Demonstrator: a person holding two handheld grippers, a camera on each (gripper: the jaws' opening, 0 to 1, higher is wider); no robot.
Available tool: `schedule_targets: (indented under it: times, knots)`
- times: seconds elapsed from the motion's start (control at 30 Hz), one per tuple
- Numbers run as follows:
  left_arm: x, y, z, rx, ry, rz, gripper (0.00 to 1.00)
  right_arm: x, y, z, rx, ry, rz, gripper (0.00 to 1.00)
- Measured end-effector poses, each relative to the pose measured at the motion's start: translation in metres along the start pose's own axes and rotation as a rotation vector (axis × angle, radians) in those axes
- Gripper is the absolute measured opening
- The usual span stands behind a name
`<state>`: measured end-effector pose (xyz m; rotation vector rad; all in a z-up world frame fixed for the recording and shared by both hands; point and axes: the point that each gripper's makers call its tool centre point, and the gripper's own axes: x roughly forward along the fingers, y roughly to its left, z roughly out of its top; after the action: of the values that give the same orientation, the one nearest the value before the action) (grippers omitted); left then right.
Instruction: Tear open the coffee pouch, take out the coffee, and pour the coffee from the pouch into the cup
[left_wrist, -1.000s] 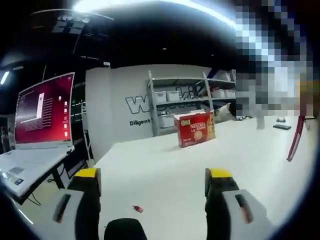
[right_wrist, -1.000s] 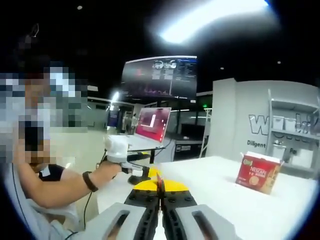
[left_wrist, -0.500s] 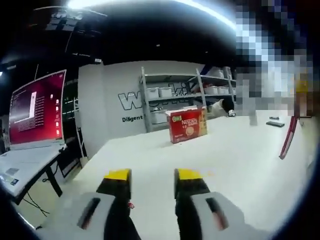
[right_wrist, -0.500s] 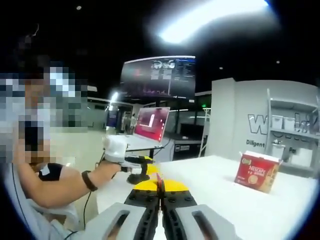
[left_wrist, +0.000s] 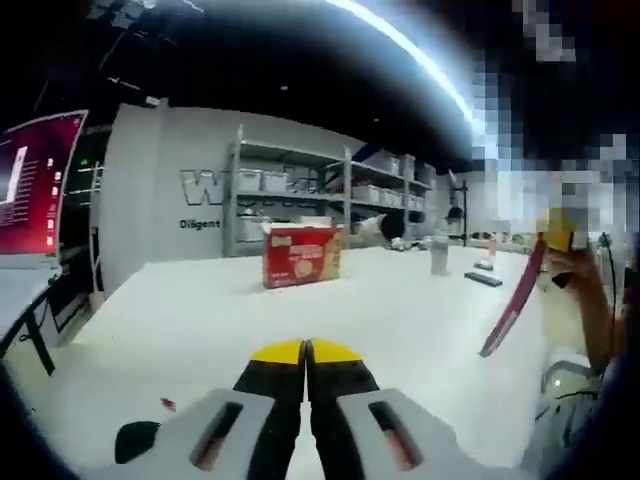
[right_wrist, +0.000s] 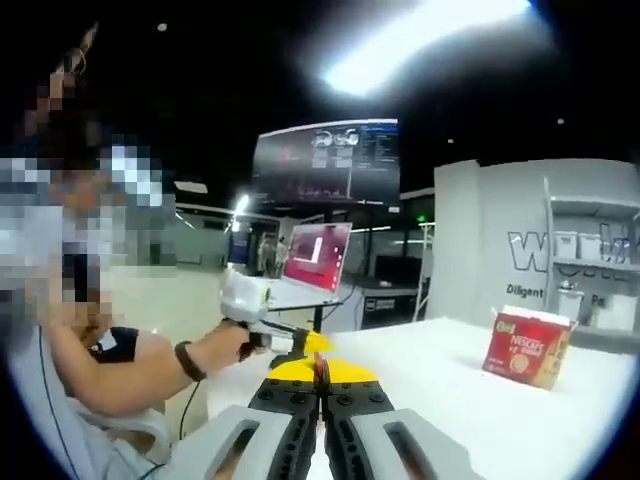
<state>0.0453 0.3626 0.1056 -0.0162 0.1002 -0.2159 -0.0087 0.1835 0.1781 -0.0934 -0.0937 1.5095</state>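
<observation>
Left gripper view: the left tongs (left_wrist: 305, 352) sit pressed together over the white worktop (left_wrist: 400, 310), apparently gripping nothing. Towards its far edge stands the red coffee box (left_wrist: 301, 255), a grey cup (left_wrist: 439, 257) further along; a long red pouch strip (left_wrist: 512, 305) hangs from a hand (left_wrist: 572, 262) near the right edge. Right gripper view: the right tongs (right_wrist: 320, 374) are clamped on a thin red sliver, likely that pouch (right_wrist: 319, 362). For a clean tear, pinch close beside the other grip and pull apart steadily.
</observation>
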Motion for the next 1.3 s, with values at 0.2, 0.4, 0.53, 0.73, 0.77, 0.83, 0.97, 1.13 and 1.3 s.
schedule_targets:
  times: [0.2, 0.4, 0.53, 0.73, 0.77, 0.83, 0.97, 1.13, 1.3]
  knots:
    - [0.0, -0.05, 0.009, 0.035, -0.001, -0.232, 0.03, -0.011, 0.009, 0.004, 0.013, -0.007, 0.06, 0.01]
    - [-0.024, -0.109, 0.022, 0.029, -0.031, -0.541, 0.03, -0.018, 0.018, 0.006, 0.056, -0.023, 0.124, 0.01]
    - [-0.039, -0.141, 0.03, 0.008, -0.044, -0.703, 0.03, -0.019, 0.025, 0.004, 0.047, 0.0, 0.143, 0.01]
    - [-0.048, -0.151, 0.032, -0.01, -0.072, -0.768, 0.04, -0.014, 0.03, 0.001, 0.041, 0.016, 0.165, 0.01]
    - [-0.049, -0.152, 0.031, -0.005, -0.066, -0.777, 0.04, -0.014, 0.031, 0.001, 0.041, 0.016, 0.169, 0.01]
    - [-0.055, -0.16, 0.03, 0.004, -0.068, -0.817, 0.04, -0.014, 0.032, 0.002, 0.04, 0.016, 0.171, 0.01]
    - [-0.062, -0.176, 0.029, 0.032, -0.083, -0.879, 0.04, -0.015, 0.033, 0.002, 0.042, 0.014, 0.173, 0.01]
    - [-0.06, -0.182, 0.027, 0.055, -0.082, -0.885, 0.04, -0.017, 0.037, 0.001, 0.049, 0.019, 0.184, 0.01]
    - [-0.076, -0.199, 0.026, 0.033, -0.059, -0.994, 0.21, -0.018, 0.038, -0.001, 0.057, 0.019, 0.196, 0.01]
